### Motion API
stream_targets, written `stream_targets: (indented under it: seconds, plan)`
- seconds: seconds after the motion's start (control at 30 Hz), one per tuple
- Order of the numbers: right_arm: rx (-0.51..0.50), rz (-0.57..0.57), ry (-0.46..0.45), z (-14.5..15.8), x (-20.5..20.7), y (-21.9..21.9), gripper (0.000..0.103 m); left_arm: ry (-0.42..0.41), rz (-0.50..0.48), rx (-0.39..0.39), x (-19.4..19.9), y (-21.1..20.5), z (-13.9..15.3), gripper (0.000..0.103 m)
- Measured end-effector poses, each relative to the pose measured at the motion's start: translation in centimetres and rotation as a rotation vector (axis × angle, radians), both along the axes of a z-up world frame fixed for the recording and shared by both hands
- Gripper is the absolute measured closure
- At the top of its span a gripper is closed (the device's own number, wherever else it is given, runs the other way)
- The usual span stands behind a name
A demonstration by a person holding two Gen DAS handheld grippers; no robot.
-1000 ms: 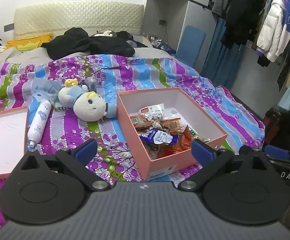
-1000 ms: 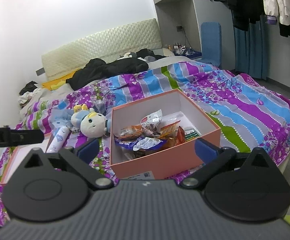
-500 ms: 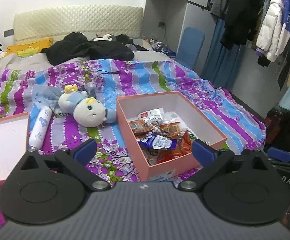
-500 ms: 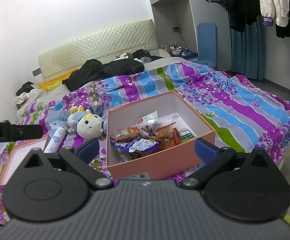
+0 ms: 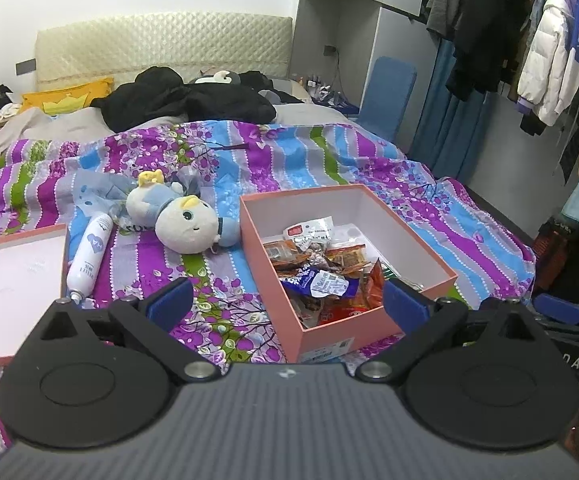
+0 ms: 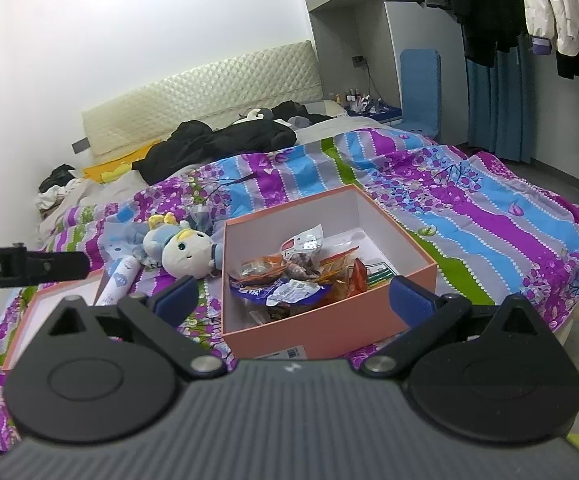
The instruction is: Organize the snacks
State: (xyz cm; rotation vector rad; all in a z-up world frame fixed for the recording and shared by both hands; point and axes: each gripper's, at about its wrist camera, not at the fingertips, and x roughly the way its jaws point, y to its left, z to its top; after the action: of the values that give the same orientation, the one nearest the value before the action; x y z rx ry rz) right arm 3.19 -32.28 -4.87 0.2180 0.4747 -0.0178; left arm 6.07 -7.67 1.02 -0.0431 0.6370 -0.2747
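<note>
Bedroom scene, striped floral bed [image 5: 297,168] filling the view, clothes rack off to the side. Pink box [image 5: 341,328] sits near the bed's foot edge, lid off, snack packets [image 5: 317,268] heaped inside toward its near wall. Left claw [image 5: 285,302] hangs before it, spread wide, holding nothing. Right claw [image 6: 293,300] likewise gapes wide and bare. Plush doll [image 5: 181,226] lies just beside the box; box lid [image 5: 13,280] rests by the bed's left edge.

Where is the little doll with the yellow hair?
The doll lies on the striped bedspread, left of the pink snack box and almost touching it, with the white bottle on its other side, in both views.
</note>
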Motion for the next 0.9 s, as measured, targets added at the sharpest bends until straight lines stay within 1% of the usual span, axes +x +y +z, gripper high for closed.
stream_targets:
  seconds: [0.13,0.9]
  plan:
    - [0.005,-0.012,-0.002,-0.03,-0.12,-0.16,0.0,0.002,-0.001,0.011,0.02,-0.01,-0.02,0.001]
    - [0.01,-0.006,-0.005,-0.09,-0.45,-0.7,0.0,0.0,-0.001,0.008,-0.6,-0.22,0.22,0.001]
